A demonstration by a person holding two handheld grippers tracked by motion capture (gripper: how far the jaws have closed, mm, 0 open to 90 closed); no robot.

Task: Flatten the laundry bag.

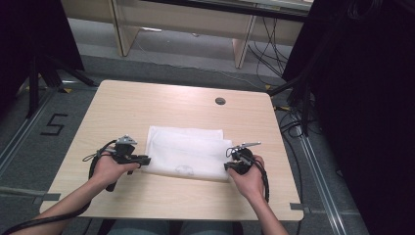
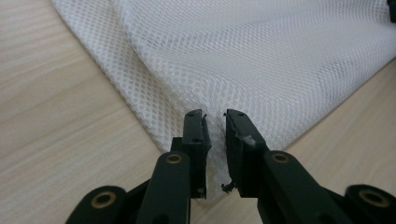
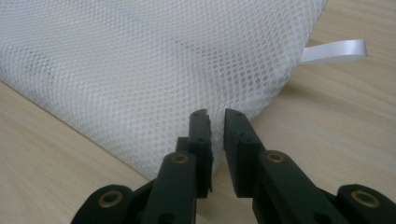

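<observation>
White mesh bag [image 1: 187,153] lying flat in the near middle of the wooden table [image 1: 147,105], long side across, folded over so that a doubled edge faces the person. Left gripper [image 1: 142,160] at the bag's near left corner, right gripper [image 1: 229,165] at its near right corner: one at each end, presumably to lift or fold the fabric evenly without letting it sag or twist. In the left gripper view, jaws drawn narrow with a pinch of mesh [image 2: 215,135] between them, apparently clamped on the edge. In the right gripper view, jaws equally narrow at the bag's rim [image 3: 217,122]; mesh seems caught there, though less surely. White ribbon loop [image 3: 334,50] sticking out beyond the far corner, left free on the table.
</observation>
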